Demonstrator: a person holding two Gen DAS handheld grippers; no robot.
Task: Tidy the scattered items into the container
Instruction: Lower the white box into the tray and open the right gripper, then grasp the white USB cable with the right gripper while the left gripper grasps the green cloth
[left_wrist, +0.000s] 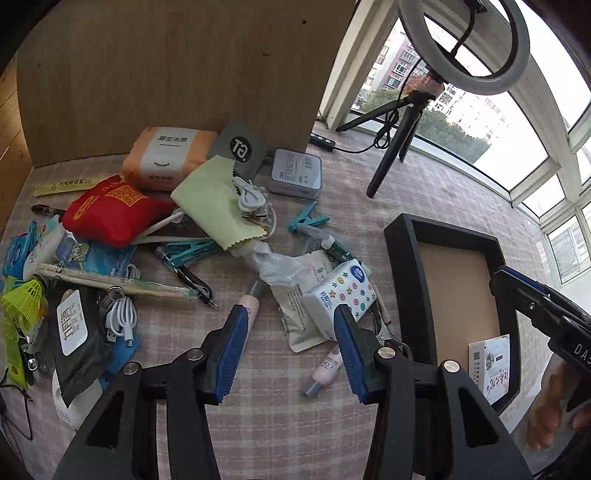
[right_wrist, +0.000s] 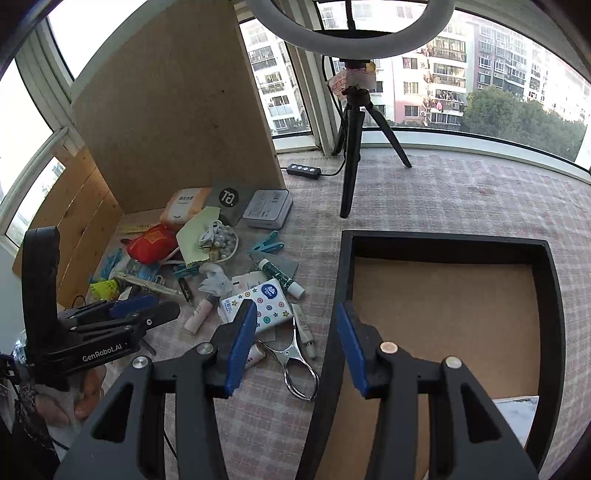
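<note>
The tissue pack (left_wrist: 338, 291) lies on the counter (left_wrist: 258, 406) just left of the tray (left_wrist: 402, 273), touching the left hand-held gripper (left_wrist: 291, 317)'s right pad, its long axis slanting toward the tray. That gripper is nearer and half open, holding nothing. The right hand-held gripper (right_wrist: 295, 314), empty too, straddles the tray's left wall.

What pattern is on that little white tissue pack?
Coloured stars and dots on the tissue pack, clearest in the right wrist view.
</note>
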